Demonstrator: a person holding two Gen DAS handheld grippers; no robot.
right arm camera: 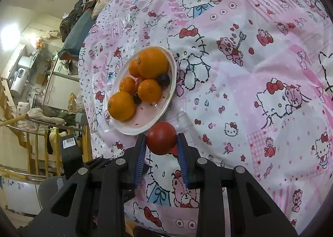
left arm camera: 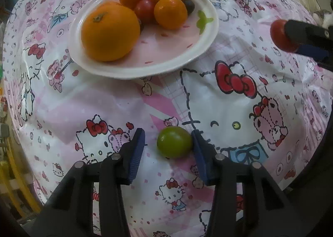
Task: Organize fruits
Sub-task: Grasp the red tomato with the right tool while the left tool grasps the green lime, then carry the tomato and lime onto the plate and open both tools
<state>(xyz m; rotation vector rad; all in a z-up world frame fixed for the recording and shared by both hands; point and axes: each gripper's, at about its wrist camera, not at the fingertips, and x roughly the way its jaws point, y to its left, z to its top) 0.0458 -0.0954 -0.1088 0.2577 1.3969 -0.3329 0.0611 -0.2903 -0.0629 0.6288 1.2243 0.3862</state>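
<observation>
A white plate (left arm camera: 199, 53) holds several oranges (left arm camera: 110, 32), a red tomato (left arm camera: 145, 10) and a dark berry (left arm camera: 189, 6). A green fruit (left arm camera: 174, 142) lies on the tablecloth between the fingers of my open left gripper (left arm camera: 168, 141), touching or nearly touching the right finger. My right gripper (right arm camera: 161, 143) is shut on a red tomato (right arm camera: 161, 140) and holds it above the cloth just short of the plate's (right arm camera: 143, 128) near rim. The right gripper with the tomato (left arm camera: 281, 35) also shows at the right edge of the left wrist view.
A pink and white Hello Kitty tablecloth (left arm camera: 208, 101) covers the table. Beyond the table's left edge in the right wrist view are wooden railings (right arm camera: 31, 149), clothes and household clutter (right arm camera: 68, 20).
</observation>
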